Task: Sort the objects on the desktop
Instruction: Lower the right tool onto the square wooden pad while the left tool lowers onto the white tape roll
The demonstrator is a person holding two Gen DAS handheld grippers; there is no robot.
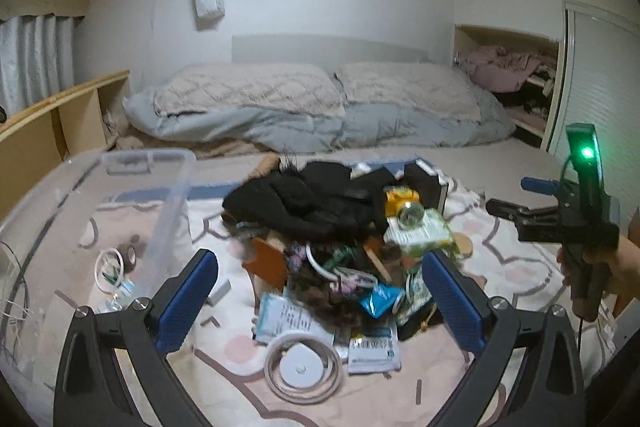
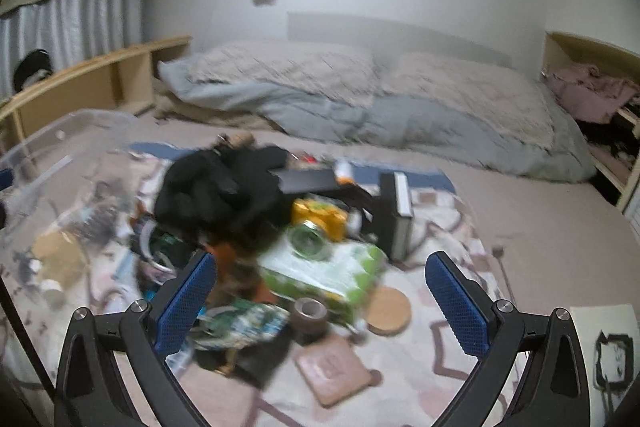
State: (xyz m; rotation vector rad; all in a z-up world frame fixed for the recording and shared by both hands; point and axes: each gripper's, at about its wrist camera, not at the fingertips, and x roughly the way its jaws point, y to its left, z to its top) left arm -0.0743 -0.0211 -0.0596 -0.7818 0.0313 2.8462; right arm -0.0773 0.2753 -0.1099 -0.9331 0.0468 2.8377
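The left gripper (image 1: 320,301), with black arms and blue ribbed pads, is spread wide with nothing between its fingers, hanging over a heap of mixed desktop objects (image 1: 340,251) on a pale pink patterned blanket (image 1: 224,351). Framed between its fingers in the left wrist view lie a coiled white cable around a white round charger (image 1: 301,367), a pale blue printed sachet (image 1: 282,317), a white labelled packet (image 1: 374,349) and a bright blue wrapper (image 1: 380,301). Further into the heap are an orange-brown flat piece (image 1: 268,265), a green and white pack of tissues (image 1: 420,237) with a clear glass jar (image 1: 410,215) on top, a yellow box (image 1: 400,197) behind that, and a bundle of black cloth (image 1: 304,199) at the back. Left of the heap stands a clear plastic storage bin (image 1: 172,195), with a roll of tape and a few small items showing through its wall. The right gripper (image 2: 320,301), of the same make, is likewise spread wide and empty; its view is blurred. Below it are a brown roll of tape (image 2: 310,313), a round cork coaster (image 2: 389,311), a square pinkish-brown coaster (image 2: 334,367) and a dark book standing on end (image 2: 398,211) beside the tissue pack. In the left wrist view this gripper appears at the right edge, held in a hand (image 1: 612,269), with a green light lit on its body. Beyond the blanket are grey and beige quilted bedding (image 1: 312,107), a white wall and a wooden shelf (image 1: 60,115) on the left.
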